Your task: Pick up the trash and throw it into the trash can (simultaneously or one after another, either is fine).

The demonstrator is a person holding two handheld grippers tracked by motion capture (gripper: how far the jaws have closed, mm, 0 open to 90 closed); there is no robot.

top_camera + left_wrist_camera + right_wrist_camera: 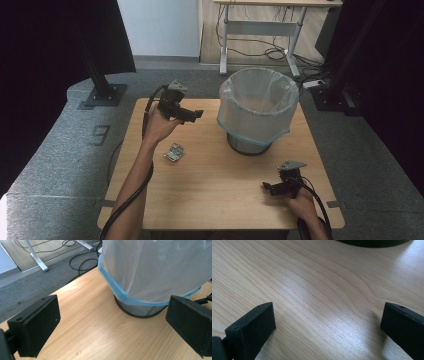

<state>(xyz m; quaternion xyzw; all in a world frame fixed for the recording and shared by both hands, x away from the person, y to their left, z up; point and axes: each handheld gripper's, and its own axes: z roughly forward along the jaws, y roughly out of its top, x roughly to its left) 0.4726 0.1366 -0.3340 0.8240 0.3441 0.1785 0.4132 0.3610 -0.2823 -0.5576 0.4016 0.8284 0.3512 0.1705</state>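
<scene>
Risk of tipping the one grey mesh bin with white plastic liner (258,111), light and standing near the far edge of the one wooden table (215,195), if bumped. Two black grippers, left (196,114) and right (266,187), both spread wide, empty. One small crumpled silvery wrapper (174,152) lying near the left forearm, easy to crush or push away.

Looks like a lab or office room rigged up for recording. There's grey carpet (60,150) on the floor, a height-adjustable desk (280,4) at the back with loose cables (260,47) dangling under it, a power strip (314,83) lying on the floor, and black stands on bolted base plates (104,95) flanking a small wooden table (210,185). Dark curtains (45,45) hang at both sides.
</scene>
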